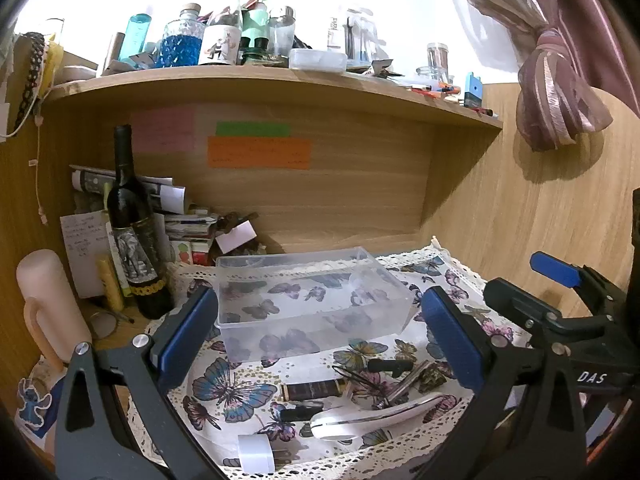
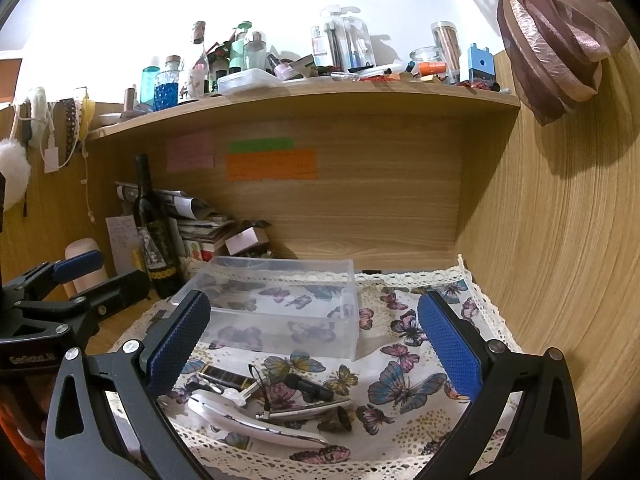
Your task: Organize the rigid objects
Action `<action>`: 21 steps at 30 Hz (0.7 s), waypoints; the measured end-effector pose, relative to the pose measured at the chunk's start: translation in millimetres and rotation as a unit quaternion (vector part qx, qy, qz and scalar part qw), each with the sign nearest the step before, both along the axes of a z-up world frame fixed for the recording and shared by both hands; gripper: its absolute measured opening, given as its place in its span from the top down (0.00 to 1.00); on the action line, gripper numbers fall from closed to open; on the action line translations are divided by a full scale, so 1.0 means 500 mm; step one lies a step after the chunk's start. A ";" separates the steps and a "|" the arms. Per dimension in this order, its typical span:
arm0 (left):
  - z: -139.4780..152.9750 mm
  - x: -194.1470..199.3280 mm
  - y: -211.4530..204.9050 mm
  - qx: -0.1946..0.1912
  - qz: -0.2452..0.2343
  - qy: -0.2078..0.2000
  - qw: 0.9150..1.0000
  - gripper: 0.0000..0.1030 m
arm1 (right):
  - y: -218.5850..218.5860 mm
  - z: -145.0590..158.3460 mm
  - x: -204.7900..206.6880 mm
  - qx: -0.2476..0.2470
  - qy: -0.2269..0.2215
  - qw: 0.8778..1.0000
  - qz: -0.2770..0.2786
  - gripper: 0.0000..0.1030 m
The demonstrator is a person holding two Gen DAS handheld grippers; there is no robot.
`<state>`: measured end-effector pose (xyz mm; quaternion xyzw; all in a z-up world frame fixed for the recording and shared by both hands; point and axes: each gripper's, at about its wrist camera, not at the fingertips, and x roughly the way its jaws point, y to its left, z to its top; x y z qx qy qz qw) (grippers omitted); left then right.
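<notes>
An empty clear plastic box (image 1: 316, 300) stands on a butterfly-print cloth (image 1: 236, 392); it also shows in the right wrist view (image 2: 280, 308). In front of it lie several small items: a dark tube with gold ends (image 1: 314, 390), a white curved device (image 1: 376, 412), a black cap (image 1: 390, 366), a metal pen (image 2: 308, 410) and a white tape roll (image 1: 256, 454). My left gripper (image 1: 320, 340) is open above these items. My right gripper (image 2: 316, 344) is open over the same pile, and it shows at the right of the left wrist view (image 1: 552, 280).
A dark wine bottle (image 1: 136, 232), a pale candle-like cylinder (image 1: 52, 300) and stacked papers (image 1: 188, 228) crowd the left. A wooden shelf (image 1: 280, 84) full of bottles hangs overhead. A wooden wall (image 2: 560, 260) and a tied curtain (image 2: 552, 40) close the right side.
</notes>
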<state>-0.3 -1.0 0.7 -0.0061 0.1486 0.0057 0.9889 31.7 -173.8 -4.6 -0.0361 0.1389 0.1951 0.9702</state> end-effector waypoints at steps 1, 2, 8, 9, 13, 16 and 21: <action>-0.002 0.000 0.000 0.015 0.003 -0.004 1.000 0.00 | 0.000 -0.002 0.001 -0.001 0.000 1.000 -0.001 0.00; -0.003 -0.001 0.002 0.011 0.005 -0.007 1.000 0.00 | 0.000 -0.003 0.002 0.000 0.000 1.000 -0.002 0.00; -0.024 0.011 0.026 -0.038 0.010 0.012 0.999 0.18 | -0.010 -0.015 0.015 0.011 0.010 1.000 -0.007 0.01; -0.029 0.013 0.030 -0.040 0.013 0.018 0.999 0.18 | -0.013 -0.018 0.020 0.012 0.015 1.000 -0.009 0.05; -0.056 0.016 0.047 -0.035 0.029 0.040 0.998 0.20 | -0.025 -0.032 0.036 0.012 0.037 0.999 -0.012 0.18; -0.087 0.019 0.062 -0.033 0.034 0.069 0.996 0.23 | -0.038 -0.052 0.049 0.006 0.059 0.998 -0.019 0.25; -0.146 0.020 0.068 -0.034 0.037 0.131 0.990 0.26 | -0.049 -0.086 0.062 -0.007 0.090 0.996 -0.023 0.34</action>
